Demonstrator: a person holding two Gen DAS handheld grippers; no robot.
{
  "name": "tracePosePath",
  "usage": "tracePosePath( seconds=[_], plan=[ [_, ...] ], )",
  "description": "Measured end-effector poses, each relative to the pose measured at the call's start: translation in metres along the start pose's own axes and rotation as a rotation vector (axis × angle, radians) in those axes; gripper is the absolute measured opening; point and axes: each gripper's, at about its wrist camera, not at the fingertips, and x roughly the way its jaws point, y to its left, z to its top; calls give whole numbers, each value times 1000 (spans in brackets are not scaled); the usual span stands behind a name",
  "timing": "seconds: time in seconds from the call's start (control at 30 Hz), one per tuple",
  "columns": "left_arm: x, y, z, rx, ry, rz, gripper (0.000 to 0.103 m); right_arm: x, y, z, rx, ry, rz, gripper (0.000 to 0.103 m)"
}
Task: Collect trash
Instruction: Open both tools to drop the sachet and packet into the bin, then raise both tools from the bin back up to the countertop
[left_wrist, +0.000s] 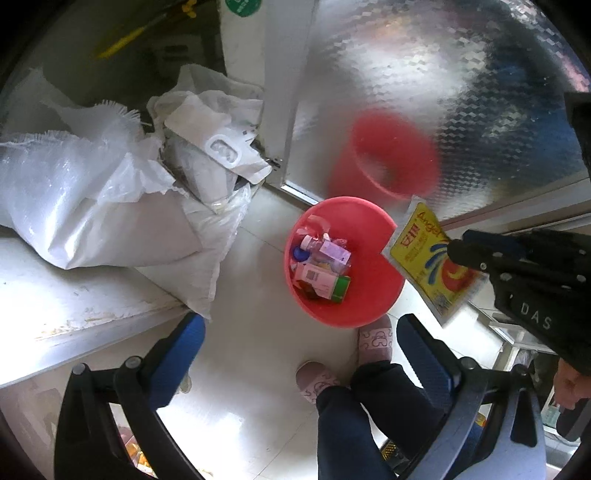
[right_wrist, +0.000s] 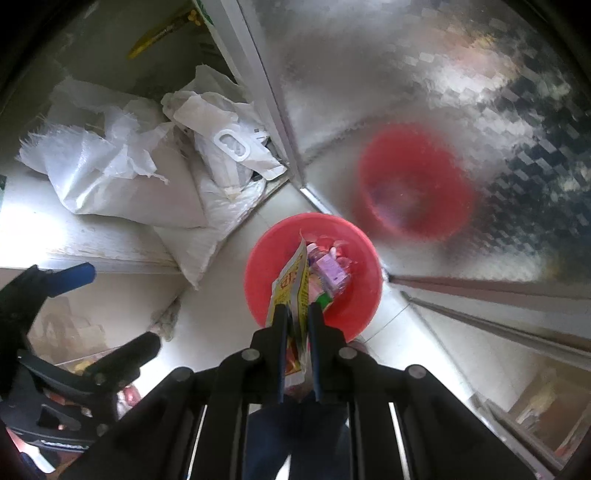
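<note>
Left wrist view: right gripper (left_wrist: 452, 249) pinches a flat yellow "Angel" packet (left_wrist: 432, 258) over a round red plastic bin (left_wrist: 373, 295); left gripper (left_wrist: 301, 332) gapes empty.

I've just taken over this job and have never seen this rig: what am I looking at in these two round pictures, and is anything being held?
There is no robot here. A person standing in slippers holds a gripper in each hand, and each carries a fisheye camera looking down along its two fingers. One picture is from the left gripper, the other from the right gripper. Both look down at a red bucket on the floor, already holding small bottles and cartons. White sacks lie beside it. The left gripper is wide open and empty. A yellow packet hangs between the right fingers above the bucket; whether they pinch it I cannot tell.
</note>
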Motion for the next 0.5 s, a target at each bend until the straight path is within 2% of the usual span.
tracePosePath(
  seconds=[0.03,0.07,0.1,0.17,0.3,0.5],
  plan=[
    [0,0,-1,0,0,4,103,0,0,-1,-6,-3,-7,31],
    [-1,0,-2,-3,-2,12,103,0,-1,-1,-4,-6,-5,55],
    [-3,0,-3,-7,-5,19,103,-2,-2,-3,-4,-13,3,62],
    [-9,0,-5,-16,-14,21,103,-9,-2,-7,-14,-27,-1,62],
    [-39,1,-13,-35,-34,25,103,-30,0,-13,-34,-38,0,80],
    [-112,2,-31,-39,-70,41,103,-92,13,-25,-69,-103,18,96]
  ],
)
